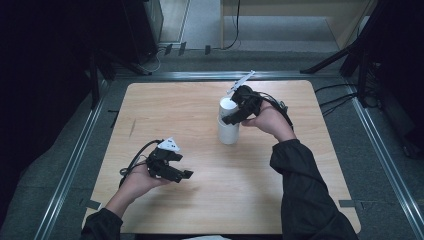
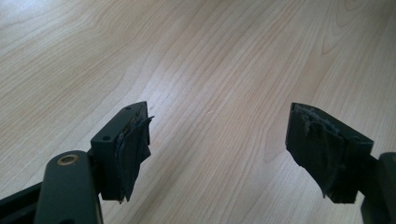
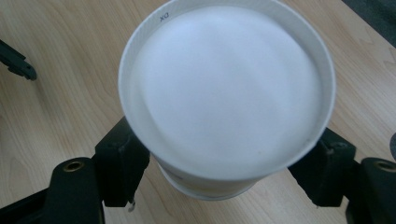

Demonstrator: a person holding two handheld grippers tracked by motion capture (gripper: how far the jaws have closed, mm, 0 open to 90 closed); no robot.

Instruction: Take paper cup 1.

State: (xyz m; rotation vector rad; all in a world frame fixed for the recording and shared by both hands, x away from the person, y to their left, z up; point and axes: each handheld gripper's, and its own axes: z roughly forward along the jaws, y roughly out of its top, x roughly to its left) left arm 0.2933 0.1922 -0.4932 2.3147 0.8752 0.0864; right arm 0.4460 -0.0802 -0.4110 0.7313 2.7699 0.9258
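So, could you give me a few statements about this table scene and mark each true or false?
1. The white paper cups stand stacked, bottoms up, on the light wooden table. True.
2. The left gripper holds a cup. False: nothing is between its jaws but bare wood.
3. The right gripper has a jaw on each side of the top cup. True.
4. The cups lie on their sides. False: they stand upright.
5. The left gripper is beside the cups. False: it is well apart, nearer the person.
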